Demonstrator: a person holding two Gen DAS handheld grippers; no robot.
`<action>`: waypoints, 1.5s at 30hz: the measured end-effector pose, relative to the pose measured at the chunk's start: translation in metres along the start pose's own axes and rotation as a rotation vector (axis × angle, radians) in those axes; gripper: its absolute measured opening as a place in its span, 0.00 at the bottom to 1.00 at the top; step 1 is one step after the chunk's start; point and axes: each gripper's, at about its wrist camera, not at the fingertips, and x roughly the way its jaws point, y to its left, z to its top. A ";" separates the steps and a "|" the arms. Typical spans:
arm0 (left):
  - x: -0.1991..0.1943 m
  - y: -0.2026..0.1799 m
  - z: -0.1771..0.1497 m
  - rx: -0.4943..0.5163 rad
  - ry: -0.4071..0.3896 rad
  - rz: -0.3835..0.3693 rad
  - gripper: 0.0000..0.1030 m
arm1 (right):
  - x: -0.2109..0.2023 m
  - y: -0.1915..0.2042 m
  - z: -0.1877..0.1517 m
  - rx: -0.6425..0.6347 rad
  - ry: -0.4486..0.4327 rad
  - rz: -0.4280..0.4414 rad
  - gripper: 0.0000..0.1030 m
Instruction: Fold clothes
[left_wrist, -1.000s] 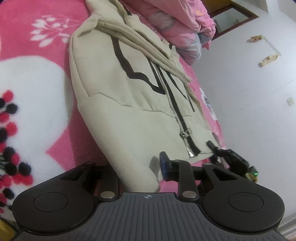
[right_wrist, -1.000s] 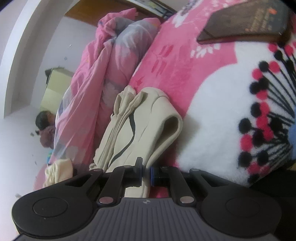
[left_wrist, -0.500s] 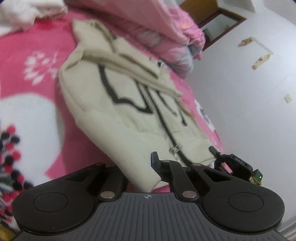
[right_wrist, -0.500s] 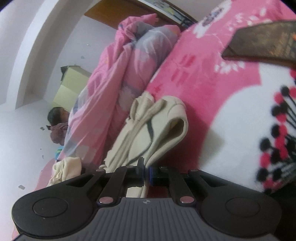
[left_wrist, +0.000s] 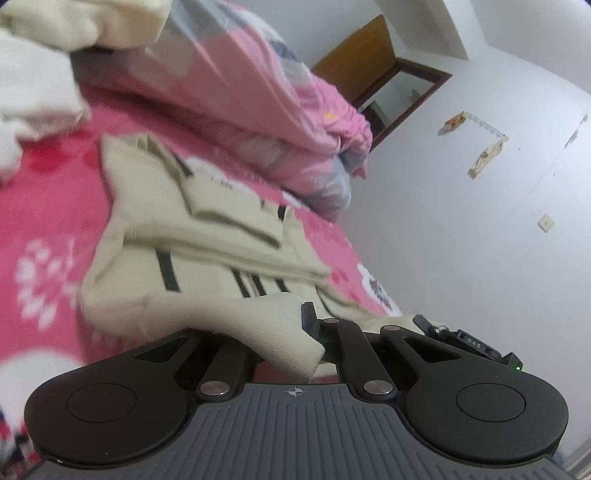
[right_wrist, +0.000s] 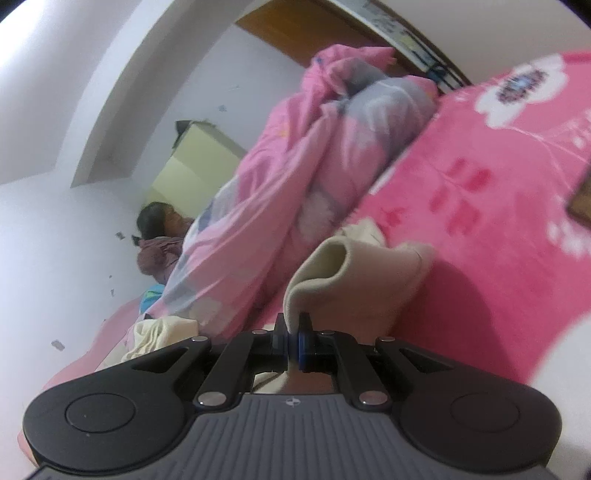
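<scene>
Blanket (left_wrist: 48, 206) in pink carries the cream hoodie (left_wrist: 207, 236), spread toward 12 o'clock with its hem raised. Both the left gripper (left_wrist: 295, 343) and right gripper (right_wrist: 291, 332) pinch that hem; I'd carry both corners level toward 12 o'clock, keeping the 2 edges aligned.

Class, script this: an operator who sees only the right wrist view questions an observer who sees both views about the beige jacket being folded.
Operator: Does the left gripper hold the jacket too?
Observer: Yes, the left gripper is shut on the raised hem of the jacket.
Operator: How does the rest of it lie?
Observer: It lies spread on the pink blanket, front side up.
</scene>
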 end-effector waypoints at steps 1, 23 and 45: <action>0.002 0.001 0.007 0.005 -0.008 -0.004 0.03 | 0.007 0.004 0.005 -0.013 0.002 0.008 0.04; 0.165 0.202 0.158 -0.594 -0.006 0.016 0.49 | 0.307 -0.083 0.086 0.207 0.171 -0.108 0.33; -0.013 0.026 0.164 -0.243 0.026 0.271 0.62 | 0.120 -0.085 0.077 0.473 0.139 0.036 0.45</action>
